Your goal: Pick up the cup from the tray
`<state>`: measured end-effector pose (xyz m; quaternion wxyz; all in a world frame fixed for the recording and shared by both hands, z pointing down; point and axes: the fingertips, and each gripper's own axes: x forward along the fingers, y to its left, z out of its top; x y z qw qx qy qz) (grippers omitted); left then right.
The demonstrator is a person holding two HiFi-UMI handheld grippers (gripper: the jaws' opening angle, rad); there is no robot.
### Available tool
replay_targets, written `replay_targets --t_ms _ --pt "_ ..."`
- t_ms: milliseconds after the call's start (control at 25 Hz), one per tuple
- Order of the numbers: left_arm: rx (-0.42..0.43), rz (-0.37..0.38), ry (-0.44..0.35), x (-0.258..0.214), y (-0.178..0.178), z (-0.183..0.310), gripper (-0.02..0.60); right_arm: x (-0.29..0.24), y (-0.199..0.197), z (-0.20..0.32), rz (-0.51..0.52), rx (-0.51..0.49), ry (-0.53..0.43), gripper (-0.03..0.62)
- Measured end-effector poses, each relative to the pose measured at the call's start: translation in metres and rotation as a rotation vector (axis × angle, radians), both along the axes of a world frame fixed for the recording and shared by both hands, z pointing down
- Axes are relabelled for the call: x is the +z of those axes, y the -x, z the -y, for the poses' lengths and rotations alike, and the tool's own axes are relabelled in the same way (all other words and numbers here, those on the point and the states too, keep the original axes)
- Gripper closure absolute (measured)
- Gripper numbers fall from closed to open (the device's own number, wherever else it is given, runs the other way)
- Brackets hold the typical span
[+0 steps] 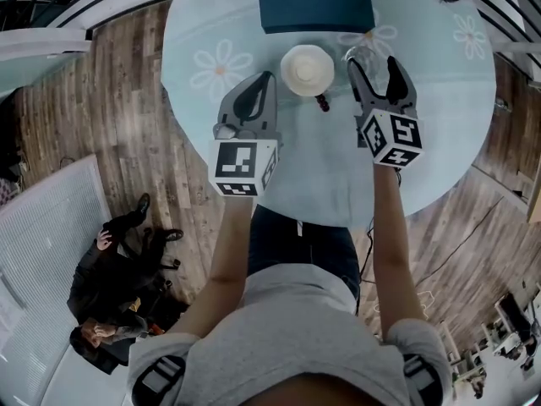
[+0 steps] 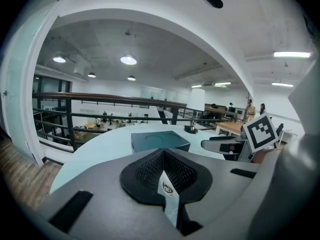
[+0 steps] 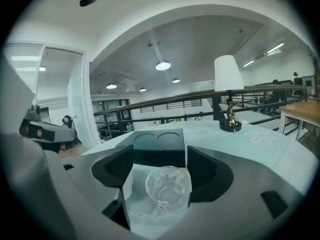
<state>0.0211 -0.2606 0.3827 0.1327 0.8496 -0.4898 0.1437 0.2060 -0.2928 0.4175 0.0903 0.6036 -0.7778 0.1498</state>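
A clear glass cup (image 3: 168, 186) with small dots stands on the pale blue table between the two jaws of my right gripper (image 3: 160, 156), which is open; the pads sit either side without touching it. From the head view the cup (image 1: 361, 55) is at the right gripper (image 1: 373, 64) tips, just off the dark teal tray (image 1: 314, 2). The tray (image 3: 160, 143) lies right behind the cup. My left gripper (image 1: 268, 79) is shut; in its own view the left gripper (image 2: 164, 156) pinches a small white paper tag (image 2: 168, 188) with a printed emblem.
A white round cup (image 1: 307, 69) and a small dark item (image 1: 322, 102) sit between the grippers. A lamp with a gold figure base (image 3: 230, 119) stands far right on the round table (image 1: 321, 176). A person sits on the wood floor (image 1: 110, 286) to the left.
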Motion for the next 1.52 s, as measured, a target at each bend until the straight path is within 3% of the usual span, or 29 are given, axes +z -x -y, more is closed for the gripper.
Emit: replay_targets --t_ms 120,160,240,520,1520 --pt "0.005 -0.016 -0.012 -0.005 -0.007 0.0 0.575 -0.024 0.007 -0.007 0.021 0.005 -0.064 0.266" --pt "0.009 -0.018 -0.016 -0.008 -0.01 0.001 0.577 -0.031 0.01 -0.01 0.022 0.007 -0.078 0.297" --pt "0.016 -0.023 -0.023 -0.011 -0.015 0.002 0.575 -0.039 0.014 -0.014 0.011 0.023 -0.091 0.587" --pt "0.035 -0.034 -0.043 -0.023 -0.03 0.003 0.575 -0.057 0.038 -0.025 0.018 -0.019 -0.12 0.588" --pt "0.049 -0.047 -0.053 -0.032 -0.03 -0.014 0.575 -0.066 0.05 -0.056 0.03 0.048 -0.138 0.588"
